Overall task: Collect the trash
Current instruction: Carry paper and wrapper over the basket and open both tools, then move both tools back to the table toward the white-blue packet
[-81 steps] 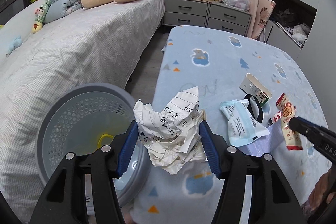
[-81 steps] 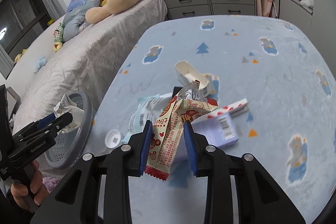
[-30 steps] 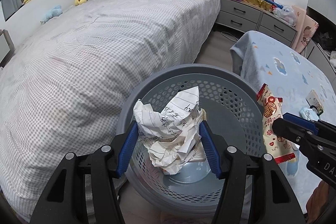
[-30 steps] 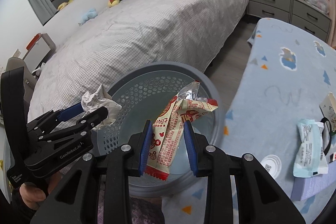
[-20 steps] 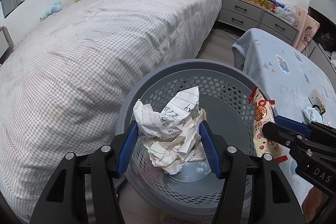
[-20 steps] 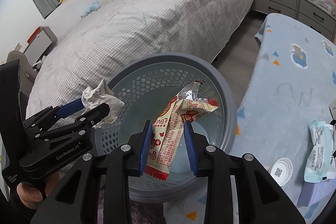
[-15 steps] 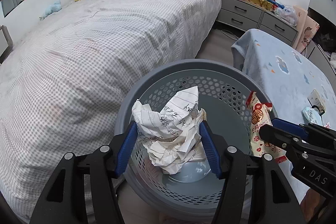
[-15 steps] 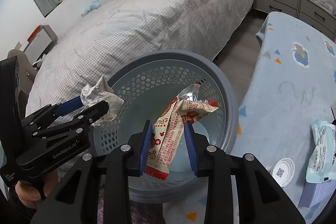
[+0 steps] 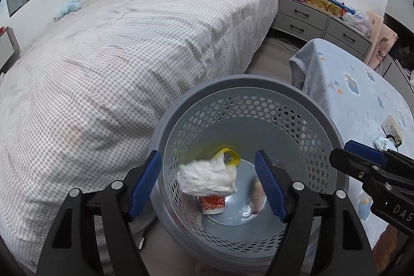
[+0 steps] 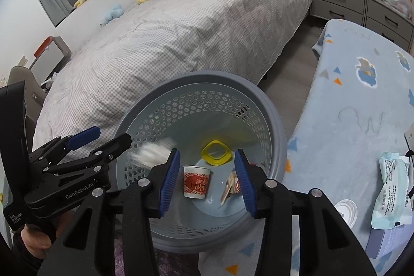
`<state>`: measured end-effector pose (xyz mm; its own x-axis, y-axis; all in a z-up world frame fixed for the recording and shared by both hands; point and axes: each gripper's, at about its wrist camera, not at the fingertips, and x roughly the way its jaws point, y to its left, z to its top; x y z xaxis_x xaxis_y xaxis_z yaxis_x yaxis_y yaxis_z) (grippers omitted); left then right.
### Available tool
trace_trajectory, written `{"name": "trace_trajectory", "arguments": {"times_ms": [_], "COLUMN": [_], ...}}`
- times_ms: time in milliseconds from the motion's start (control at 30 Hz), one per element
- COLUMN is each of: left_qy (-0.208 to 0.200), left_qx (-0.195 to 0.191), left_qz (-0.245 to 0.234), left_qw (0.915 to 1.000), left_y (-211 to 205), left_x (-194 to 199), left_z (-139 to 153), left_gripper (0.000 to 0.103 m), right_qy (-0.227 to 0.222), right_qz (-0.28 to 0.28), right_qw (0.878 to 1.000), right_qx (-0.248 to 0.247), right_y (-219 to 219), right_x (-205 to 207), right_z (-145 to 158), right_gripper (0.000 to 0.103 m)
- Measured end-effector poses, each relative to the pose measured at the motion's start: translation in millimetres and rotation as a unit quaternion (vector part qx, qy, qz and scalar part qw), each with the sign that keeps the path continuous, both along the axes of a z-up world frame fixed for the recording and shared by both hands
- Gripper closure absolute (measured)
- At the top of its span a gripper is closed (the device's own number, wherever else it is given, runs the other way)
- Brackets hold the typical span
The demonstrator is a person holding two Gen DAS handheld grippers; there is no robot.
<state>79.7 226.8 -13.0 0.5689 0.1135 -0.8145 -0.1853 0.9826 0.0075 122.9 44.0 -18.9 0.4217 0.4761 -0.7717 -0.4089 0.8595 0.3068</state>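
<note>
The bed (image 9: 124,48) fills the space ahead and to the left of both grippers, and its checked cover hangs just beside the grey basket (image 9: 320,115). The blue blanket table (image 10: 362,100) lies to the right, with a narrow strip of floor between it and the bed. The basket's wide rim sits directly under both grippers, so its mouth is free below them.

The left gripper (image 9: 208,183) is spread wide with nothing between its pads. The right gripper (image 10: 207,180) is also spread and empty.

The crumpled paper (image 9: 208,179) is blurred, inside the basket, so its exact place is unclear. The snack wrapper (image 10: 231,185) is partly hidden behind the right gripper's pad, beside a paper cup (image 10: 196,181) on the basket floor.

Half a second ago both pieces were clamped; now both are released.
</note>
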Motion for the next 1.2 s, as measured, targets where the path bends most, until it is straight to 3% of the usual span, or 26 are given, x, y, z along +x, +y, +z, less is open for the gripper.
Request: {"name": "trace_trajectory", "arguments": {"times_ms": [800,1200], "left_qy": [-0.007,-0.018], "left_qx": [0.008,0.011], "left_qz": [0.009,0.003], "left_qw": [0.9999,0.9998], "left_y": [-4.9,-15.6], "left_x": [-7.1,-17.0], "left_z": [7.8,22.8], "left_gripper": [0.031,0.031], "right_qy": [0.0,-0.009], "right_qz": [-0.004,-0.012], "right_qw": [1.0,1.0], "right_qx": [0.001,0.0], "right_y": [-5.8,-19.0], "right_x": [-5.4,-21.3], "right_z": [0.4,10.2], "right_gripper": [0.059,0.053]}}
